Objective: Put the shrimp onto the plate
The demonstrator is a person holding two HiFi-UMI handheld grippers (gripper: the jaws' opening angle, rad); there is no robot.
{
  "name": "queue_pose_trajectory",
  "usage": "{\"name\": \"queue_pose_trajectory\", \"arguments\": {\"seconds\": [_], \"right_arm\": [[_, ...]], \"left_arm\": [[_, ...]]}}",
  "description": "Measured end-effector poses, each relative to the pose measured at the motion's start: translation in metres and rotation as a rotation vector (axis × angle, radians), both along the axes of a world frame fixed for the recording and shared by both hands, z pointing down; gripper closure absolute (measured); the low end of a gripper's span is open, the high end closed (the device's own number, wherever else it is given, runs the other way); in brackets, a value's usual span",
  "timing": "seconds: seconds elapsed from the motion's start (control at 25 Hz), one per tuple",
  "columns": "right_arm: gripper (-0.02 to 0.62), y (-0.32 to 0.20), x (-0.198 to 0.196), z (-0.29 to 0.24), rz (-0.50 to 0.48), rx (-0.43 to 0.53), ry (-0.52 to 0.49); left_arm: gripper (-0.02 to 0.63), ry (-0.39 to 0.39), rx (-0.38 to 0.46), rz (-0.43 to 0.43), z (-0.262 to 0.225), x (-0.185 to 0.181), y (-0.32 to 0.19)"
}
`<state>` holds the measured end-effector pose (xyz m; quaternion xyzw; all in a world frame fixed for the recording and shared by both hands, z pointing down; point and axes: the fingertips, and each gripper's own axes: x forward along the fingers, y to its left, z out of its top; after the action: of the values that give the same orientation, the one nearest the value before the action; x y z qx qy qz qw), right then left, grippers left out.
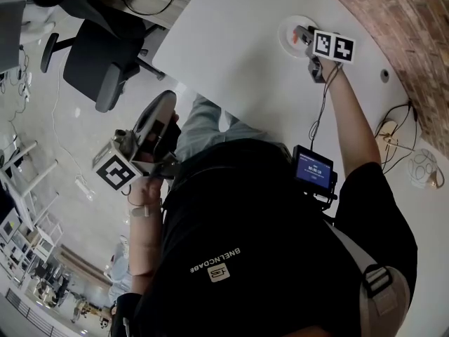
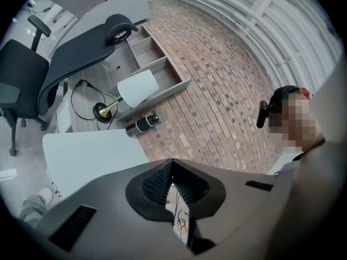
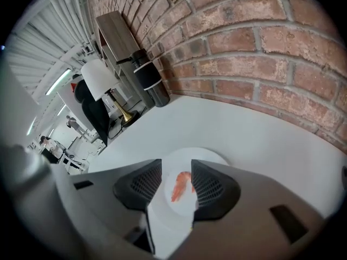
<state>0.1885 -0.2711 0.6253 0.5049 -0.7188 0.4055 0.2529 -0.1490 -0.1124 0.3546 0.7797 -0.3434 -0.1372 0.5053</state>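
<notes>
An orange-pink shrimp (image 3: 181, 187) lies on a round white plate (image 3: 209, 157) on a white table (image 1: 231, 62) beside a red brick wall (image 3: 255, 47). The right gripper (image 3: 177, 171) hangs over the plate with its black ribbed jaws spread, the shrimp showing in the gap between them; whether either jaw touches it cannot be made out. Only the right gripper view shows the shrimp clearly. From the head view, the right gripper (image 1: 306, 36) and its marker cube cover much of the plate (image 1: 287, 24), at the table's far edge. That view alone places the left gripper (image 1: 163, 161) well away from the table, held low at the person's side above the floor, near a black office chair (image 1: 105, 65). Its own view shows the left gripper (image 2: 172, 168) with jaws pressed together on nothing. A white-shaded brass lamp (image 3: 100, 81) and a black cylindrical bottle (image 3: 150, 79) stand farther along the wall.
</notes>
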Motion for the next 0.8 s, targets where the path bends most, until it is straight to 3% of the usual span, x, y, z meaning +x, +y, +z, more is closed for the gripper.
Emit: {"name": "queue_pose_trajectory", "arguments": {"seconds": [0.8], "right_arm": [[0.428, 0.023, -0.009, -0.141, 0.028, 0.265, -0.111]], "left_arm": [[0.614, 0.037, 0.034, 0.136, -0.015, 0.025, 0.002]]}}
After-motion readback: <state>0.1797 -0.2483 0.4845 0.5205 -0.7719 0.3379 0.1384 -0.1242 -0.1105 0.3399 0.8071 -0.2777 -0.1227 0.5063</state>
